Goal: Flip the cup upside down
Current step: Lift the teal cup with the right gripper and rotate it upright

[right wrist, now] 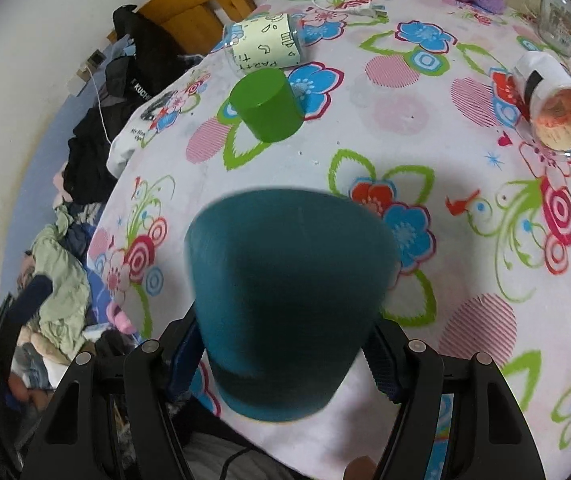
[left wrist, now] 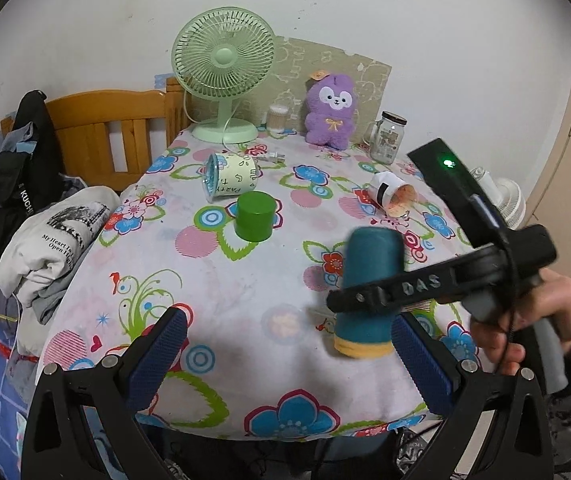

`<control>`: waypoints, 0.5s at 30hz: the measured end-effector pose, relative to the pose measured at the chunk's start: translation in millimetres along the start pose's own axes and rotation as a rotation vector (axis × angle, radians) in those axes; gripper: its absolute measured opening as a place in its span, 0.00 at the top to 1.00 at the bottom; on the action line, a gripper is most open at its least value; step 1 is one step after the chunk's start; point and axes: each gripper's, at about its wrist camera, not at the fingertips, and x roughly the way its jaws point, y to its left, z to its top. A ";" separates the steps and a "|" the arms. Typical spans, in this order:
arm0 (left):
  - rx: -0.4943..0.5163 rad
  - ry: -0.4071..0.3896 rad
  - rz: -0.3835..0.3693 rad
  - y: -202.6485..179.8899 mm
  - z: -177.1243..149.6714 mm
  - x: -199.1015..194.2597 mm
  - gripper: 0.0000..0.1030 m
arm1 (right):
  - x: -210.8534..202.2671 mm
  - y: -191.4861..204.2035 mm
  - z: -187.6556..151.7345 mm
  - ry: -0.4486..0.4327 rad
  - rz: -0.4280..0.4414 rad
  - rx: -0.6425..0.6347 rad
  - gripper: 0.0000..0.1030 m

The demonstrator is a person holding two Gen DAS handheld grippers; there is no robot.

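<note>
A teal cup (left wrist: 369,276) with a yellow rim stands mouth-down near the table's front right, its base up. My right gripper (left wrist: 365,300) is shut on the teal cup; in the right wrist view the cup (right wrist: 285,292) fills the space between the fingers, slightly blurred. My left gripper (left wrist: 289,356) is open and empty above the table's front edge, left of the cup. A green cup (left wrist: 255,216) stands upside down mid-table. A clear cup with a printed label (left wrist: 231,176) lies on its side behind it. A white cup (left wrist: 391,196) lies on its side at the right.
A green fan (left wrist: 224,80), a purple plush (left wrist: 332,112), a glass jar (left wrist: 387,136) and a small container (left wrist: 278,117) stand along the back of the flowered tablecloth (left wrist: 221,304). A wooden chair (left wrist: 113,128) and piled clothes (left wrist: 45,248) are at the left.
</note>
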 end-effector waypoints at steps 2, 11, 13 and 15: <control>-0.004 0.001 0.006 1.0 0.1 0.1 0.00 | 5.4 -1.6 4.7 0.011 -0.010 0.004 0.22; -0.015 0.007 0.015 1.8 1.2 3.4 0.00 | 1.9 -4.5 9.7 -0.020 -0.017 0.018 0.14; -0.015 0.009 0.014 1.0 2.0 4.6 0.00 | -1.7 -5.3 9.3 -0.027 -0.011 0.019 0.14; -0.014 0.011 0.012 0.3 2.5 6.0 0.00 | -5.8 -6.7 8.7 -0.038 -0.004 0.021 0.14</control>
